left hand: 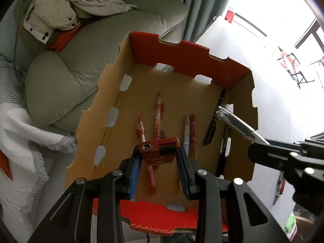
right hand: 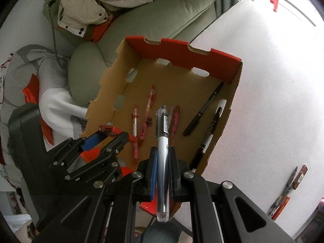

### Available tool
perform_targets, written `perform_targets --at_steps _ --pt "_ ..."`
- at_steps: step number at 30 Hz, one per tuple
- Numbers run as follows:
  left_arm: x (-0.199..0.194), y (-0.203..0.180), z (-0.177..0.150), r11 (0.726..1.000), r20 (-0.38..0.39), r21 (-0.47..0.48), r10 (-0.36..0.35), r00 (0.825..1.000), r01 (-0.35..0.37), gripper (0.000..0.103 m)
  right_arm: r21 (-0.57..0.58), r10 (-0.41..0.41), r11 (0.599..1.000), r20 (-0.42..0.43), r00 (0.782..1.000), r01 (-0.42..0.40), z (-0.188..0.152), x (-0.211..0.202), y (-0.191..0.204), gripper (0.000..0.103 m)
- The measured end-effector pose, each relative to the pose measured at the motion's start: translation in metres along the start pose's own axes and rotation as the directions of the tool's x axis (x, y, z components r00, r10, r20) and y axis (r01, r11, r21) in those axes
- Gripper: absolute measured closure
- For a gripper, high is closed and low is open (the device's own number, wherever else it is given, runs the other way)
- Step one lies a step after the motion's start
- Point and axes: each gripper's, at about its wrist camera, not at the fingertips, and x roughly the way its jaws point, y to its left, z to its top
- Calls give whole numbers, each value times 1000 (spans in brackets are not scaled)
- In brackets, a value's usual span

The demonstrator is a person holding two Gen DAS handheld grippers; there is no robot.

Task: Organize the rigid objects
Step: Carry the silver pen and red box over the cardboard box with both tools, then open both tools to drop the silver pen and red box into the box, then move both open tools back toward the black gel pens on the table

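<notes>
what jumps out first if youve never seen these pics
The cardboard box with red end walls fills the middle, red pens lined up on its floor and black pens along its right wall. Above it, the left tongs grip a red lighter and the right tongs a clear pen.

**White desk, one box, a few strays**

The white desk (right hand: 263,101) carries an open cardboard box (right hand: 236,93) with red end walls, set near the desk's left edge beside a green sofa. Well apart from the box, toward the desk's near right, a small cluster of pens (right hand: 287,190) lies straight on the white surface, close together and roughly parallel.
</notes>
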Motion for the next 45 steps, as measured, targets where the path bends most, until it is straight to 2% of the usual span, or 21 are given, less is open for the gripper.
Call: perform_targets --at_steps 14,16,18,19,21,22,23,25,28,32,34,38,40,42,44,45 --pt "27 -4 4 1000 -58 23 8 998 -7 66 3 -38 999 -60 997 38 6 35 -2 92" --pt "33 -3 3 1000 -68 17 17 998 -16 58 -2 -37 999 -75 997 37 7 39 -2 92" --pt "38 0 4 1000 -76 1 18 997 -18 25 -5 -34 999 -78 996 34 8 40 -3 91" --pt "40 4 4 1000 -84 -16 18 996 -20 20 -5 -40 999 -72 997 40 8 39 -4 88" --pt "43 13 6 998 -99 -61 6 995 -12 15 -9 -74 997 -53 996 74 8 33 -7 61" --pt "43 19 7 996 -106 -87 -8 994 -1 11 -7 -101 995 -30 994 101 8 27 -11 26" --pt "43 22 8 994 -113 -106 -15 994 3 1 -2 -114 994 -5 994 114 7 22 -14 10" --pt "41 23 10 993 -97 -118 -3 995 -8 0 20 -107 994 44 993 106 3 7 -23 10" --pt "32 5 14 997 -63 -78 -6 998 1 0 69 -85 994 65 994 80 -9 -13 -42 10" --pt "19 -49 21 995 -37 49 -87 996 89 0 204 -134 973 94 987 112 -50 -35 -89 10" --pt "14 -89 23 980 -41 138 -138 990 143 0 303 -161 944 78 984 131 -78 -39 -119 10" --pt "19 -182 14 922 -111 301 -221 969 245 0 517 -227 836 14 974 187 -146 -44 -184 10" --pt "35 -232 2 890 -154 374 -219 964 262 0 620 -218 764 -10 976 177 -180 -46 -211 10" --pt "60 -275 -13 865 -191 434 -183 964 250 0 709 -176 692 -16 984 135 -212 -48 -233 10" --pt "89 -314 -30 847 -216 480 -140 966 230 0 760 -155 641 -14 988 111 -240 -51 -250 10" --pt "98 -327 -38 842 -216 494 -125 968 218 0 771 -154 627 -16 988 110 -251 -53 -255 10"
